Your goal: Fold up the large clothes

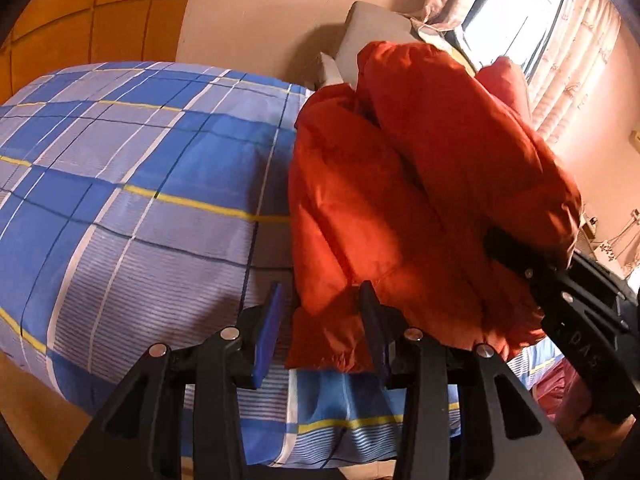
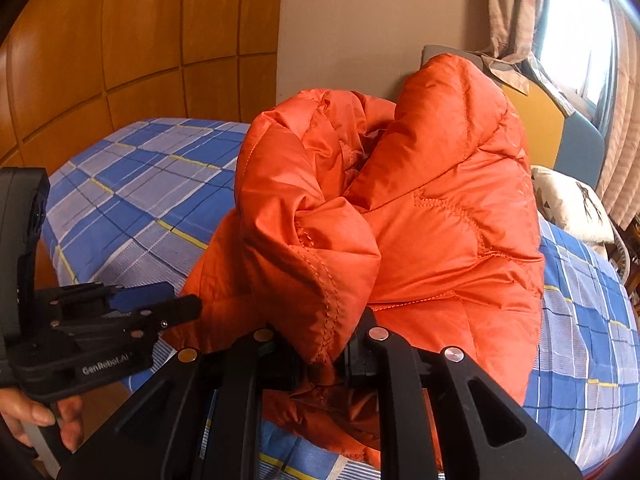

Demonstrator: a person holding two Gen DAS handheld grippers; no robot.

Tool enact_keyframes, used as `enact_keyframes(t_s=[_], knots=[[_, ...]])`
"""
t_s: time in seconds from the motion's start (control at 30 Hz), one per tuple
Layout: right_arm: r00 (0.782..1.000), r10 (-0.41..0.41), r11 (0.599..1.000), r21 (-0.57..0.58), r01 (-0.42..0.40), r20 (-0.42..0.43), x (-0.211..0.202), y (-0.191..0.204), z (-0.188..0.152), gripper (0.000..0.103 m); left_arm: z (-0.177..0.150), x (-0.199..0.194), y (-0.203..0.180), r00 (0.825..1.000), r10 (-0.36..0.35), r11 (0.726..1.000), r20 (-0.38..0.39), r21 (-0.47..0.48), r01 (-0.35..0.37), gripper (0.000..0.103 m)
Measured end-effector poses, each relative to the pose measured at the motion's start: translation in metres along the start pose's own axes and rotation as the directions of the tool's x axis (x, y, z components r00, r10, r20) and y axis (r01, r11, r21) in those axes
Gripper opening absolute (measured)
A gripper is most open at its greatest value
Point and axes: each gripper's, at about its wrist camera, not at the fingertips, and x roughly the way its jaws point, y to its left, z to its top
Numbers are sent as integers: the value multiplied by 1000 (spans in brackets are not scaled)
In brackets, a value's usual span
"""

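Centre frame, the right tool (image 2: 320,354) pinches a puffy orange quilted jacket (image 2: 400,216) heaped on the blue plaid bed (image 2: 132,184); the left tool (image 2: 176,304) sits lower left.

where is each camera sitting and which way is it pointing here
Left wrist: sits on the left gripper, looking forward and down over the blue plaid bed cover at the orange jacket; its own fingers straddle a jacket edge, and the right gripper shows at the right.
Right wrist: sits on the right gripper, shut on a jacket fold; the left gripper and a hand show at the left.
Shared: jacket, bed cover, window curtains, each other's gripper.
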Motion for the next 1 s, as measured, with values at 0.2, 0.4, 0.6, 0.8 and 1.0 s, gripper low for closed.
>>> enact_keyframes(t_s=[0.2, 0.4, 0.6, 0.8, 1.0], knots=[[1000, 16, 999, -50, -16, -6, 7, 11, -5, 14, -8, 1, 5, 1000, 5, 1000, -14, -30, -5, 38], [999, 40, 994, -102, -40, -8, 12, 21, -11, 14, -13, -2, 8, 1000, 5, 998, -16, -59, -6, 37], [998, 59, 986, -153, -59, -5, 17, 27, -20, 14, -22, -7, 6, 999, 29, 997, -18, -73, -30, 37], [995, 96, 984, -150, -95, -1, 21, 25, -28, 14, -30, -12, 5, 998, 65, 994, -17, -85, -66, 38], [992, 126, 973, -195, -124, -3, 27, 26, -33, 14, -39, -16, 4, 996, 88, 990, -18, -112, -90, 39]])
